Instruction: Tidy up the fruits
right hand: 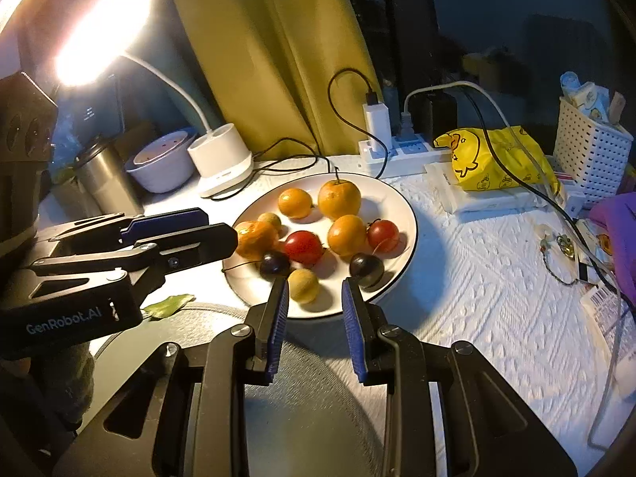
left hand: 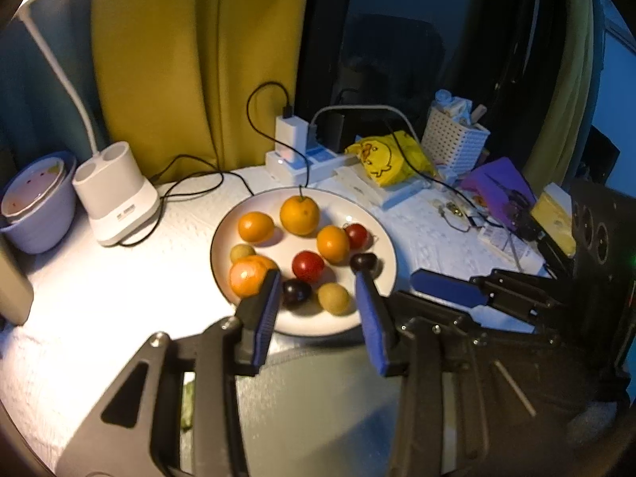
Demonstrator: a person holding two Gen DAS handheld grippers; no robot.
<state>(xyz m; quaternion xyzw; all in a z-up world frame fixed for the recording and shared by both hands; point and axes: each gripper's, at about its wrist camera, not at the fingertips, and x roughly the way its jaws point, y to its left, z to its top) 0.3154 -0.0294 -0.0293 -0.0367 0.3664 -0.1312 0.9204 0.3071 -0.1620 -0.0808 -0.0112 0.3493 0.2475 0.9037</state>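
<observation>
Both tongs share one build: black angular plastic linkage arms with triangular cut-outs, joined by round silver screws, ending in flat fingers faced with ribbed blue pads. The left tongs [left hand: 316,278] show their blue pads [left hand: 267,310] edge-on in their own view. In the right view their side carries white "GenRobot.AI" lettering on a black body with round sockets. The right tongs [right hand: 314,284] have a thin wire along one arm.

left tool [left hand: 316,282] hides part of the peeled orange [left hand: 248,276].
</observation>
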